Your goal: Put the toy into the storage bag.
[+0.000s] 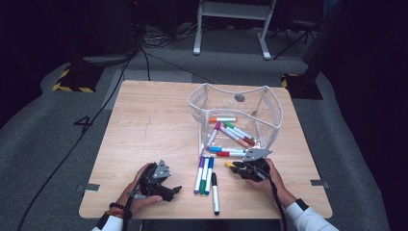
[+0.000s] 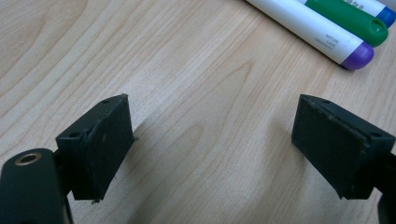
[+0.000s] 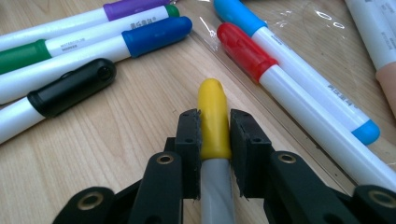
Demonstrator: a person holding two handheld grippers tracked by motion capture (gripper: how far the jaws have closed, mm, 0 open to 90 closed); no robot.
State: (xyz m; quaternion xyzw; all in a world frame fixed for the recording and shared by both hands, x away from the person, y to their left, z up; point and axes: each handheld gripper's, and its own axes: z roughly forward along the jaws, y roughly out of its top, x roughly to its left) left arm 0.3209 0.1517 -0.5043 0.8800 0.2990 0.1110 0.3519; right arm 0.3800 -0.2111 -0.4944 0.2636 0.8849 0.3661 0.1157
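The yellow pen (image 3: 214, 119) sits tight between the jaws of the right claw (image 3: 214, 140), which has squeezed shut on the pen's cap end. The cap tip sticks out in front of the jaws, and the grey body runs back under the claw, so the pen lies in line with the claw, not across it. In the high view the right claw (image 1: 239, 168) holds it low over the wooden table (image 1: 144, 125), just beside the front corner of the clear plastic bag (image 1: 269, 110). The bag's open top is on the far side of the claw, and other pens already lie inside it. So the next move is likely to lift the pen up and away from the person, with the cap end going first. The right hand is the near one for this. The left claw (image 1: 168, 188) rests on the table, well apart from the bag, with its jaws spread and nothing between them. Four more pens (image 1: 206, 175) lie between the two claws.
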